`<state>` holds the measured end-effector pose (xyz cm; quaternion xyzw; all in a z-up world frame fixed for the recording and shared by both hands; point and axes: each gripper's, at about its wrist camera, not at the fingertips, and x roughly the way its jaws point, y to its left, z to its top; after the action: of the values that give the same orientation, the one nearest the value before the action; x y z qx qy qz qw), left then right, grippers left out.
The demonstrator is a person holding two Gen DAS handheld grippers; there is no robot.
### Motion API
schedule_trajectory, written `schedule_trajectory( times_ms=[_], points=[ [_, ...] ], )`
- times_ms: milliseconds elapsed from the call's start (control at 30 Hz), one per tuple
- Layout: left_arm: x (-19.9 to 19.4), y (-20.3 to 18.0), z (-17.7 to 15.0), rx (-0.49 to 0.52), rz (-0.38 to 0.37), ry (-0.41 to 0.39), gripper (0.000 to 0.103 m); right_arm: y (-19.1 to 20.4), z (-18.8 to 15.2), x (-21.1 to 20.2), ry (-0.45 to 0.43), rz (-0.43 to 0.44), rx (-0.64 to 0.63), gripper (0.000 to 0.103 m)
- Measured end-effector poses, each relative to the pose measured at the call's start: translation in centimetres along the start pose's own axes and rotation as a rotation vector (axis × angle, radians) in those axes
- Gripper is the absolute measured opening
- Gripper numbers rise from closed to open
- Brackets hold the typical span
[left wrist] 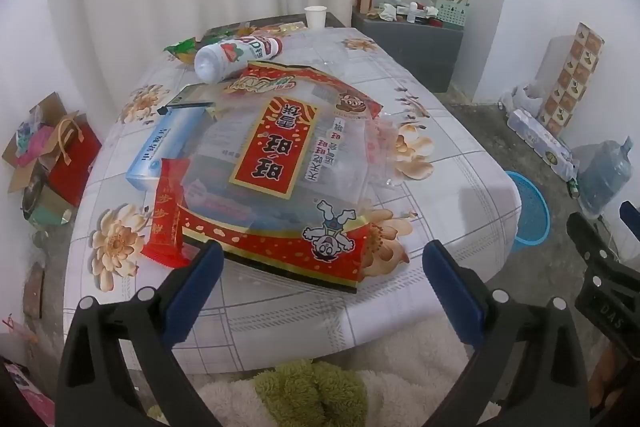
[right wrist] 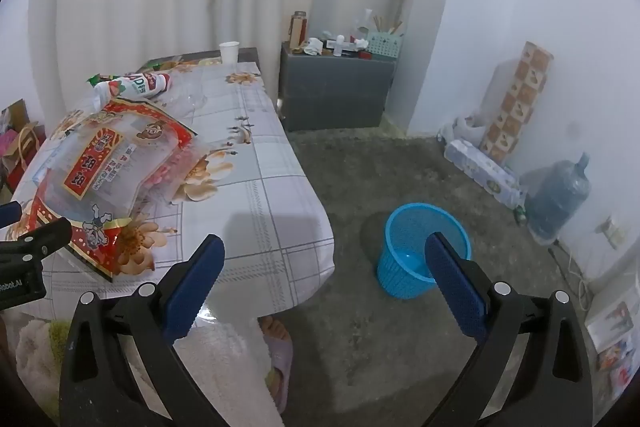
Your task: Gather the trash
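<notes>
The big snack bag [left wrist: 280,163] is lying flat on the bench [left wrist: 440,187], near the front edge, so it is the closest trash to reach. It is resting partly on a pale blue box [left wrist: 160,151], and a small red wrapper [left wrist: 168,215] is lying by its left front corner. Behind it, toward the far edge, a white bottle [left wrist: 236,55] is lying on its side, and a paper cup [left wrist: 315,17] is standing at the far end.

The left gripper [left wrist: 320,279] is hanging just in front of the bag. Its jaws are standing wide open and holding nothing, likely getting ready to pinch the bag's front edge.

The right gripper [right wrist: 326,281] is pointing off the bench's right corner. Its jaws are wide open and empty too.

A blue basket [right wrist: 404,267] is sitting on the floor [right wrist: 360,167] beside the bench, probably waiting for the trash.
</notes>
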<state>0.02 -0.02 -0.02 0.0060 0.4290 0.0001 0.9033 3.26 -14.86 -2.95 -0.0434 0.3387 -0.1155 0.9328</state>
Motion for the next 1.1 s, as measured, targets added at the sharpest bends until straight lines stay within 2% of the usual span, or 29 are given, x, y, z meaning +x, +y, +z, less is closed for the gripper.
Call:
schedule_trajectory(
  times_ms=[233, 1100],
  points=[
    [0.1, -0.01, 0.08, -0.013, 0.011, -0.008, 0.098, -0.23, 0.02, -0.19, -0.011, -0.024, 0.0, 0.095],
    [-0.08, 0.9, -0.04, -0.028, 0.0, -0.011, 0.098, -0.53, -0.39, -0.02, -0.004, -0.02, -0.008, 0.095]
  ],
)
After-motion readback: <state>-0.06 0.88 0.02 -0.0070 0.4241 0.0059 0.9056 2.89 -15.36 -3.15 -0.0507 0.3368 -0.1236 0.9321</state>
